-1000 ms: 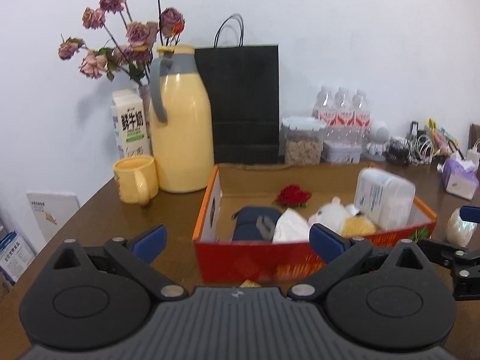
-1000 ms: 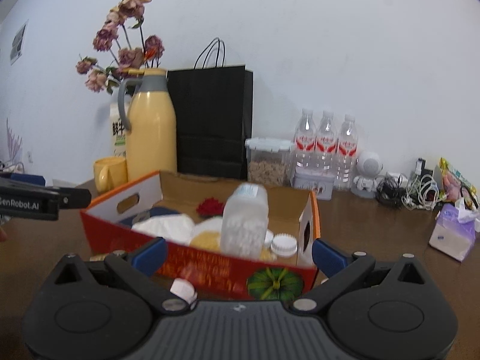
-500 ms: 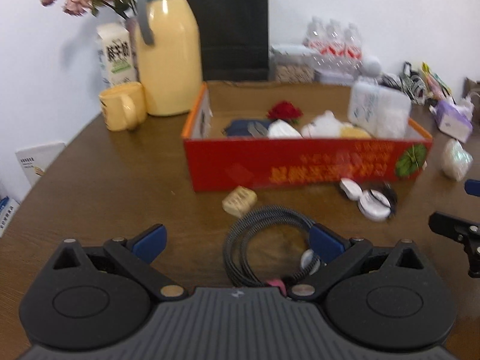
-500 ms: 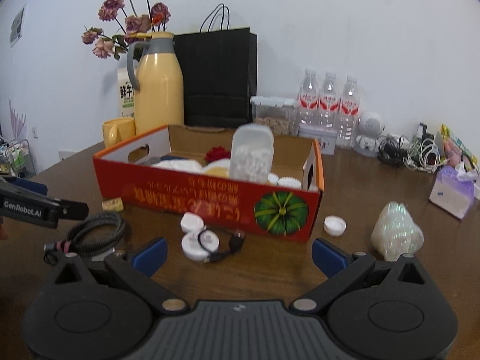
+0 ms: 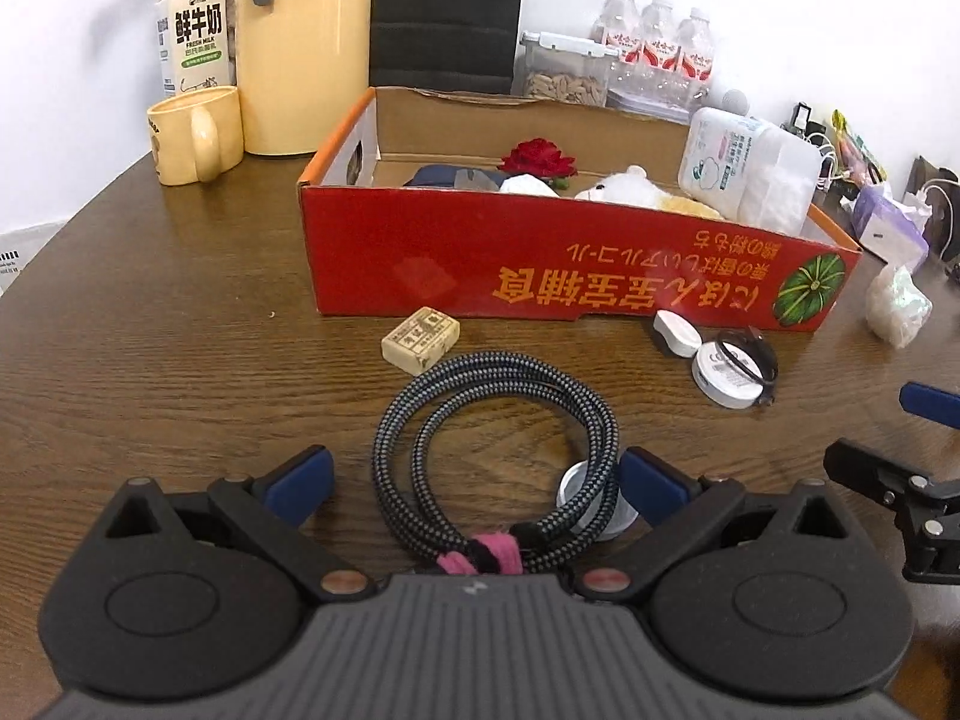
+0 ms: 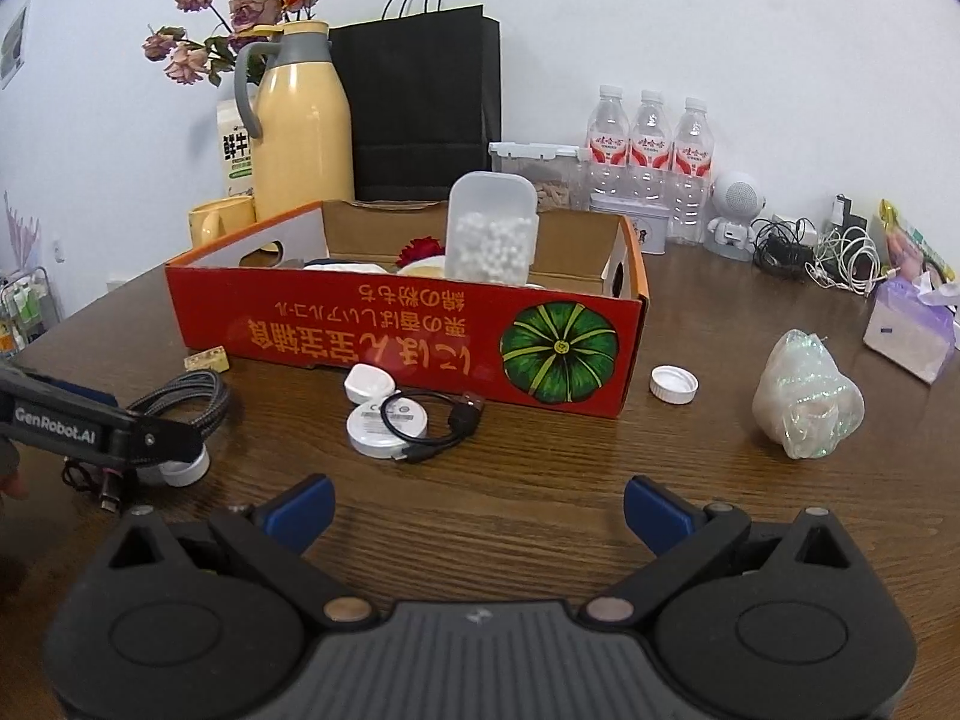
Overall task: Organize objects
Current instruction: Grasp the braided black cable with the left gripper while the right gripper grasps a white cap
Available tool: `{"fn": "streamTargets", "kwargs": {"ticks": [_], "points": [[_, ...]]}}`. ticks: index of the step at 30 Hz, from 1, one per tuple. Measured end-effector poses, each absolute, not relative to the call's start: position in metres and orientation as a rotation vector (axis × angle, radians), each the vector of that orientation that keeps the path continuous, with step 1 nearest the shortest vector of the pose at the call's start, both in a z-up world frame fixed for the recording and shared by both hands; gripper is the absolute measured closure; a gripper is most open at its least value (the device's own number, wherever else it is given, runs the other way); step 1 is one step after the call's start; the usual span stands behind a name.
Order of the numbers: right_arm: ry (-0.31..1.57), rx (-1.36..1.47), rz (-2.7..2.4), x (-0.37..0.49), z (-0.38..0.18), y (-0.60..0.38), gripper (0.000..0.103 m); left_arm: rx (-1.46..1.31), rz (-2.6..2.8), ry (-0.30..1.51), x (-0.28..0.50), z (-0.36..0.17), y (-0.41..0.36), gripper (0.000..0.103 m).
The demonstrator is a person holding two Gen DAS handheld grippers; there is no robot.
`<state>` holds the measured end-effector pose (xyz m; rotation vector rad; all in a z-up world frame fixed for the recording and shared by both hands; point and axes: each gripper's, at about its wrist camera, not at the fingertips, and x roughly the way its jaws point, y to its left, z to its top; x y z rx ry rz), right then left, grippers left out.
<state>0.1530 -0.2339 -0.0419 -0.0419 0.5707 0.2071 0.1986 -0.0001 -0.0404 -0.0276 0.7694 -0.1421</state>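
A red cardboard box (image 5: 576,264) (image 6: 420,336) on the brown table holds a red flower, a plush toy and a plastic jar. In front of it lie a coiled braided cable (image 5: 498,438) (image 6: 186,399), a small beige block (image 5: 420,339), a white case (image 5: 675,330) (image 6: 369,383), a white disc with a thin black cable (image 5: 729,375) (image 6: 387,420), a white cap (image 6: 673,383) and a shiny wrapped bundle (image 6: 807,402). My left gripper (image 5: 477,483) is open, low over the coiled cable. My right gripper (image 6: 477,510) is open and empty above bare table.
A yellow jug (image 5: 303,42), yellow mug (image 5: 195,135), milk carton (image 5: 192,30), black bag (image 6: 420,102), water bottles (image 6: 651,144), a snack container and a small white robot toy (image 6: 735,216) stand behind the box. Tangled chargers and a tissue pack (image 6: 909,330) lie far right.
Both grippers have dropped and tilted down toward the table. The left one has come in over the coiled cable, which now lies between its fingers. Both stay open.
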Motion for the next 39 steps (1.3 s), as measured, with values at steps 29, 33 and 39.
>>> {"fn": "streamTargets", "kwargs": {"ticks": [29,33,39], "points": [[0.593,-0.044,0.174,0.157,-0.044,-0.233,0.000,-0.093,-0.104,0.591,0.172,-0.022,0.008,0.016],[0.554,-0.073,0.226,0.150,-0.041,-0.220,0.000,-0.070,-0.067,0.580,0.164,-0.016,0.018,0.016],[0.548,-0.138,0.388,0.150,-0.036,-0.170,0.007,-0.070,-0.016,0.569,0.155,-0.009,0.043,0.015]]}}
